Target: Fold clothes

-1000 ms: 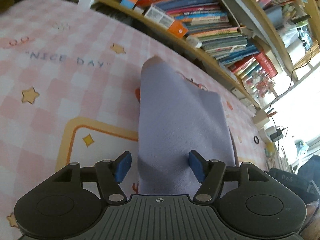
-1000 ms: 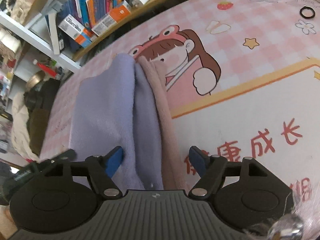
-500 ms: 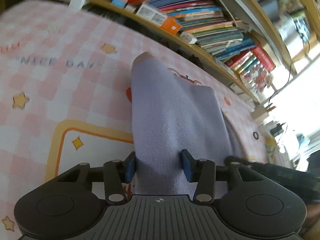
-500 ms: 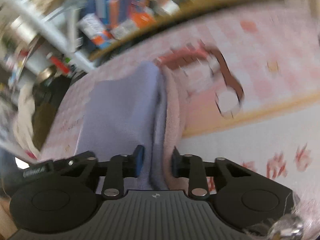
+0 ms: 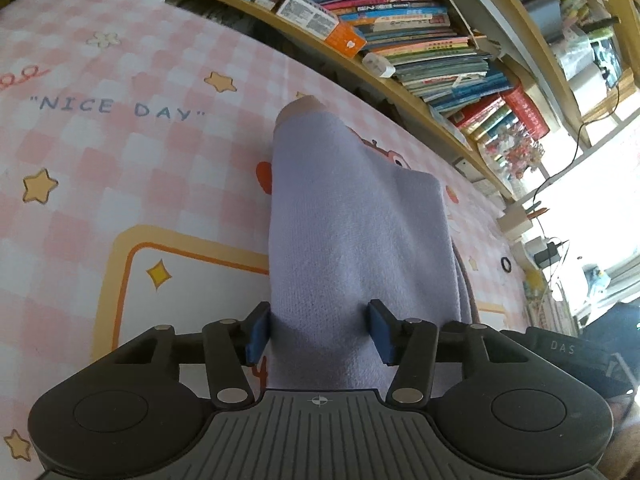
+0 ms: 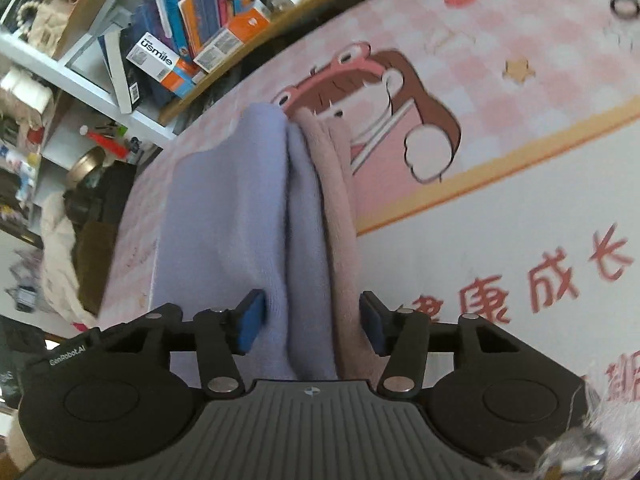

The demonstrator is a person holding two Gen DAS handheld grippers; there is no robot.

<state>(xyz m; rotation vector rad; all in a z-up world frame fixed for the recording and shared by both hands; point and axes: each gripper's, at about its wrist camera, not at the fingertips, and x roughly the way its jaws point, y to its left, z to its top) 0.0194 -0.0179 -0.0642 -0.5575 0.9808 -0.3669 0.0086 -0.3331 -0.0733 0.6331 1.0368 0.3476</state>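
Observation:
A folded lavender cloth (image 5: 352, 220) lies lengthwise on the pink checked mat (image 5: 120, 152), a pink tip showing at its far end. My left gripper (image 5: 319, 332) straddles its near end. Its jaws are opening, the cloth between the blue pads (image 5: 258, 332), which rest against it without pinching. In the right wrist view the lavender cloth (image 6: 232, 208) has a dusty pink layer (image 6: 336, 200) along its right side. My right gripper (image 6: 311, 322) straddles both layers. Its jaws are also opening, with the folds loose between them.
Crowded bookshelves (image 5: 400, 20) run along the far edge of the mat. A small black ring (image 5: 506, 265) lies on the mat at the right. The other gripper's body (image 5: 560, 348) sits close at the lower right. Boxes and clutter (image 6: 152, 56) fill the shelves at the left.
Half a second ago both pairs of jaws had narrowed onto the cloth; now both stand wider again. The right view was blurred then and has settled. The cloth lies much as before.

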